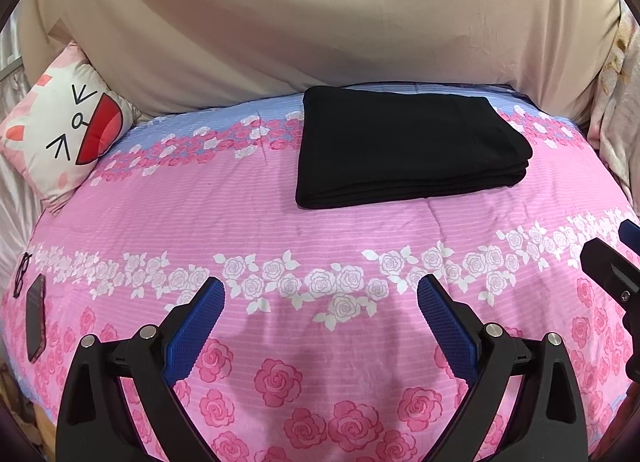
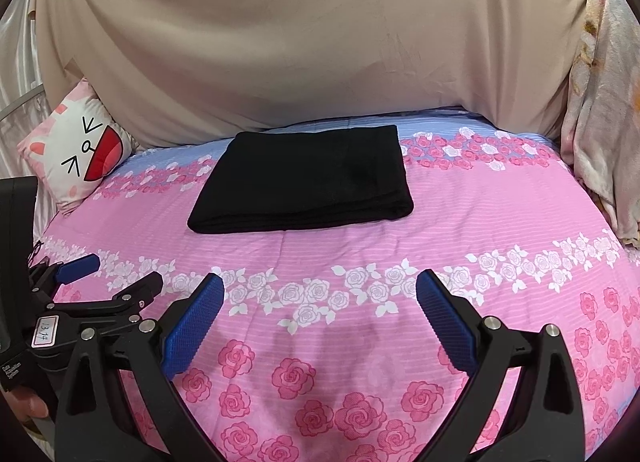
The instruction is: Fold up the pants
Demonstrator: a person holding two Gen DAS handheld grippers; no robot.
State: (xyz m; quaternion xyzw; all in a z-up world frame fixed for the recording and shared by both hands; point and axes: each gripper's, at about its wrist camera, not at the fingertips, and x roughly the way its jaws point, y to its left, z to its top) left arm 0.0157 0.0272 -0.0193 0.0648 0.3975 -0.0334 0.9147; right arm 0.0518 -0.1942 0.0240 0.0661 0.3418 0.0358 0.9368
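Black pants (image 1: 408, 148) lie folded into a flat rectangle on the pink flowered bedspread (image 1: 280, 230), near the far side of the bed. They also show in the right wrist view (image 2: 304, 180). My left gripper (image 1: 320, 294) is open and empty, hovering over the near part of the bed, well short of the pants. My right gripper (image 2: 320, 294) is open and empty too, beside the left one. The left gripper shows at the left edge of the right wrist view (image 2: 116, 274), and part of the right gripper at the right edge of the left wrist view (image 1: 616, 258).
A cat-face cushion (image 1: 66, 134) leans at the back left. A beige cloth (image 1: 320, 22) covers the backrest behind the bed. A phone (image 1: 35, 318) and glasses (image 1: 22, 274) lie at the bed's left edge. A pale blanket (image 2: 600, 102) hangs at the right.
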